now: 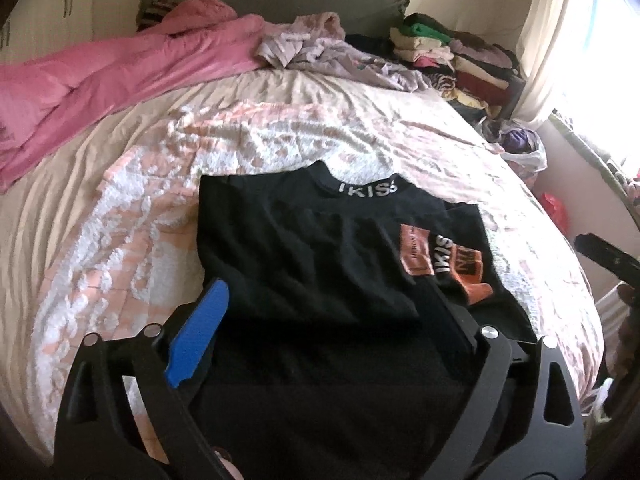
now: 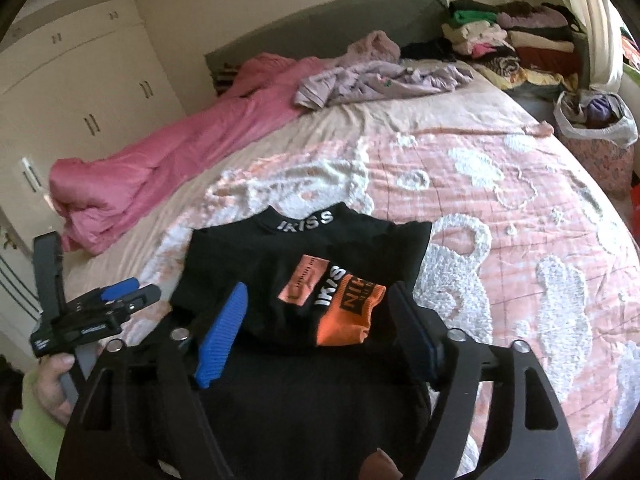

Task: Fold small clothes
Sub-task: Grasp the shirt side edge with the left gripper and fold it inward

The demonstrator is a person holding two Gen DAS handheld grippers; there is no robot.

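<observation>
A small black top with a white-lettered collar lies flat on the bed (image 1: 304,248) (image 2: 304,264). Its right side is folded inward, showing an orange printed patch (image 1: 444,260) (image 2: 344,304). My left gripper (image 1: 328,304) is open and hovers over the top's near half, blue pad on the left finger. It also shows in the right wrist view (image 2: 124,296) at the top's left edge. My right gripper (image 2: 320,308) is open above the near part of the top, its fingers either side of the orange patch. Neither holds cloth.
The bed has a pink and white textured cover (image 2: 500,240). A pink duvet (image 1: 100,80) lies along the far left. A lilac crumpled garment (image 1: 320,48) and stacks of folded clothes (image 1: 452,52) sit at the headboard. A bag of clothes (image 2: 600,120) stands beside the bed on the right.
</observation>
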